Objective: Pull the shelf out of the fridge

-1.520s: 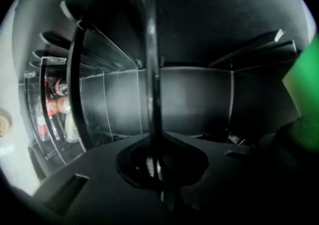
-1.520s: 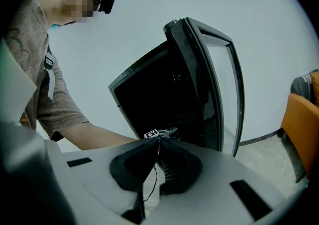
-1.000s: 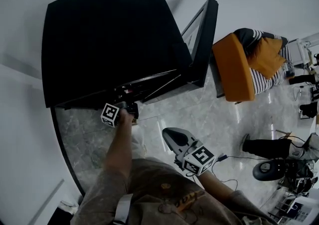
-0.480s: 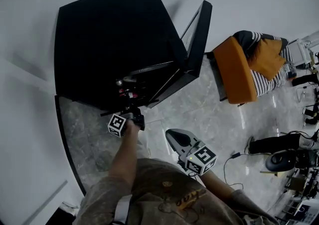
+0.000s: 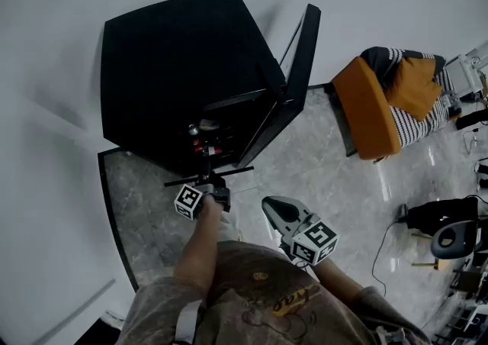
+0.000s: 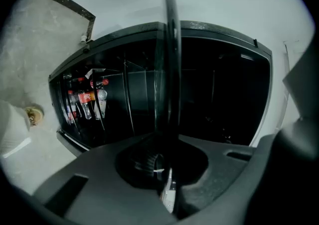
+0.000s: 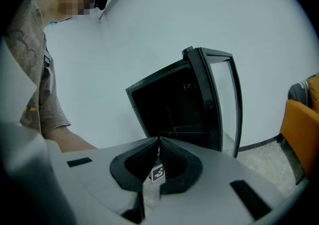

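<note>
The black fridge (image 5: 183, 69) stands against the wall with its door (image 5: 301, 53) swung open. A thin dark shelf (image 5: 229, 173) shows as a narrow bar just in front of the fridge's opening. My left gripper (image 5: 206, 185) is shut on its front edge. In the left gripper view the shelf (image 6: 169, 69) runs edge-on from the left gripper (image 6: 167, 144) toward the fridge (image 6: 224, 94). Bottles (image 6: 84, 100) stand inside on the left. My right gripper (image 5: 268, 206) hangs shut and holds nothing, close to the person's body; the right gripper (image 7: 158, 142) points at the fridge (image 7: 169, 104).
An orange chair (image 5: 374, 107) with a striped cushion (image 5: 415, 118) stands right of the door. Cables and dark equipment (image 5: 450, 236) lie on the marble floor at far right. A dark strip (image 5: 114, 221) borders the floor on the left. The white wall is behind the fridge.
My left gripper has drawn back from the fridge with the shelf in it, so the shelf now sticks out in front of the opening. The right gripper has hardly moved.
</note>
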